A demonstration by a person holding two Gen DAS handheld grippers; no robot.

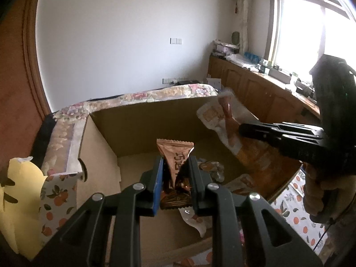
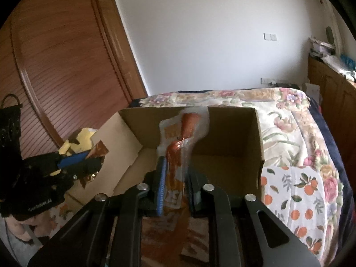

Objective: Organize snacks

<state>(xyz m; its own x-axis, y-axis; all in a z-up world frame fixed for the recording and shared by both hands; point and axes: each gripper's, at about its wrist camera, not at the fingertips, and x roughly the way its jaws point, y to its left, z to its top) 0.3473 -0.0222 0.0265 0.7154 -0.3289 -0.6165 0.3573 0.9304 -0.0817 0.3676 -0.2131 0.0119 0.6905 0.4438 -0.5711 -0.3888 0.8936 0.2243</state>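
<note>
My left gripper is shut on a shiny brown snack packet and holds it above the open cardboard box. My right gripper is shut on a clear sausage packet with orange print, also held over the box. In the left wrist view the right gripper comes in from the right with the sausage packet hanging at its tip. In the right wrist view the left gripper shows at the left with the brown packet.
A few more snack packets lie on the box floor. The box stands on a bed with a flowered quilt and an orange-print cloth. A yellow bag stands at the left. Wooden cabinets line the right wall.
</note>
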